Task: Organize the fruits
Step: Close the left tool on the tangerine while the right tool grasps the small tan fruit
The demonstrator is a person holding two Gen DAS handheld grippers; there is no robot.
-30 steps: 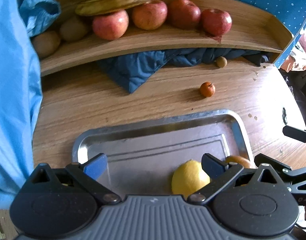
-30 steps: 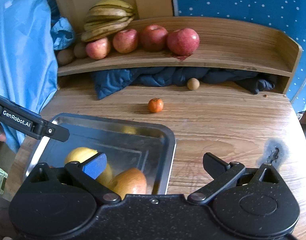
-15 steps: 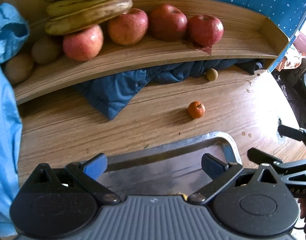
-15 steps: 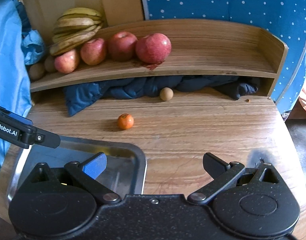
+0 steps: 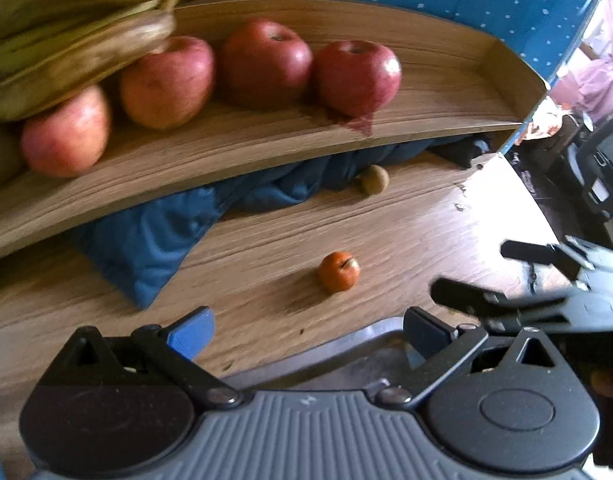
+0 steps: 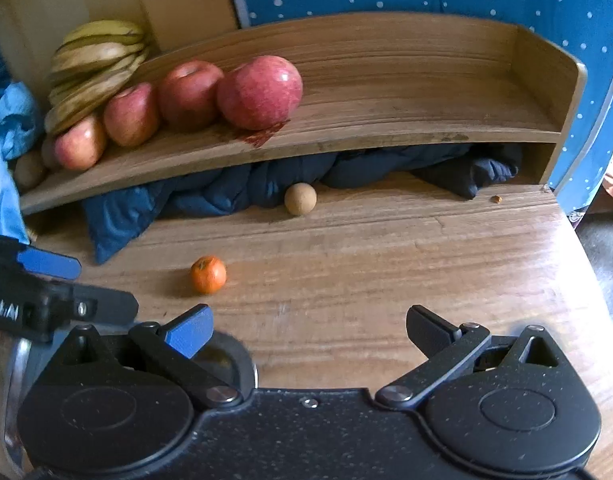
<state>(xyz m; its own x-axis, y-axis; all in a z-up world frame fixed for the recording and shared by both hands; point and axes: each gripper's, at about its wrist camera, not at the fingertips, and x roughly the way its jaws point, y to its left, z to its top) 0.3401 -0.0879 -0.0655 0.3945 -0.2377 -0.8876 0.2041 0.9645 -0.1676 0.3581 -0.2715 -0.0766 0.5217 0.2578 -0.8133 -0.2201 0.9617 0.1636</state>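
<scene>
Through my left wrist camera, my left fingers (image 5: 306, 330) stand apart with nothing between them, hovering over the far rim of the shiny metal tray (image 5: 370, 334); what lies in it is hidden here. Just beyond that rim, the small round orange tangerine (image 5: 338, 271) sits on the wooden table (image 5: 406, 232), near its middle. I judge it light and soft-skinned, so I would take it gently across its widest part. A small tan round fruit (image 5: 373, 179) rests against the dark blue cloth (image 5: 154, 240) below the wooden shelf (image 5: 446, 80).

Through my right wrist camera, my right fingers (image 6: 308, 330) are also spread and empty. The shelf holds four red apples (image 6: 260, 92) and a bunch of browning bananas (image 6: 94, 62) at its left end.
</scene>
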